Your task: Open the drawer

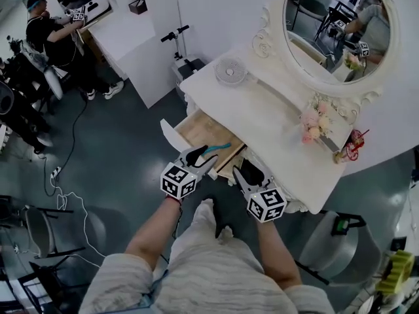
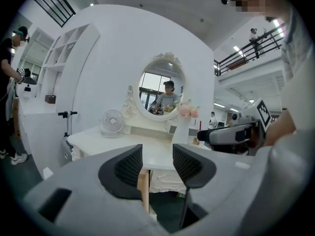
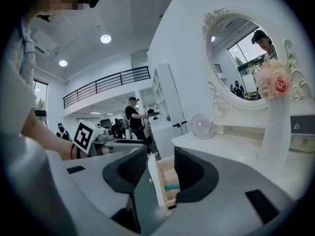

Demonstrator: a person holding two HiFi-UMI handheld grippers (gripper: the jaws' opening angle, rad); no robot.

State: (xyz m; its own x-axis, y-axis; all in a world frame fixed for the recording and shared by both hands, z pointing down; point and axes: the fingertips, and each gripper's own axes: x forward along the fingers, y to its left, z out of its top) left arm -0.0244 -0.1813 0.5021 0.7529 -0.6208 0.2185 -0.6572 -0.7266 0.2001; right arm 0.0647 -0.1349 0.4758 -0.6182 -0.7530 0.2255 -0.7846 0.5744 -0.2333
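The drawer (image 1: 200, 131) of the white vanity table (image 1: 275, 116) stands pulled out at the table's left front. Its wooden inside shows, with a teal item (image 1: 220, 147) lying in it. My left gripper (image 1: 200, 156) hovers just above the drawer's near edge, jaws open and nothing between them (image 2: 157, 163). My right gripper (image 1: 251, 171) is beside it to the right, at the table's front edge, also open and empty. In the right gripper view the drawer's white front (image 3: 153, 183) and the teal item (image 3: 172, 186) show beyond the open jaws (image 3: 161, 171).
On the table stand a small white fan (image 1: 230, 70), an oval mirror (image 1: 337, 25) and pink flowers (image 1: 313, 124). A stool (image 1: 340, 226) stands at the lower right. A person (image 1: 52, 34) works at a counter at the far left; cables (image 1: 65, 195) lie on the floor.
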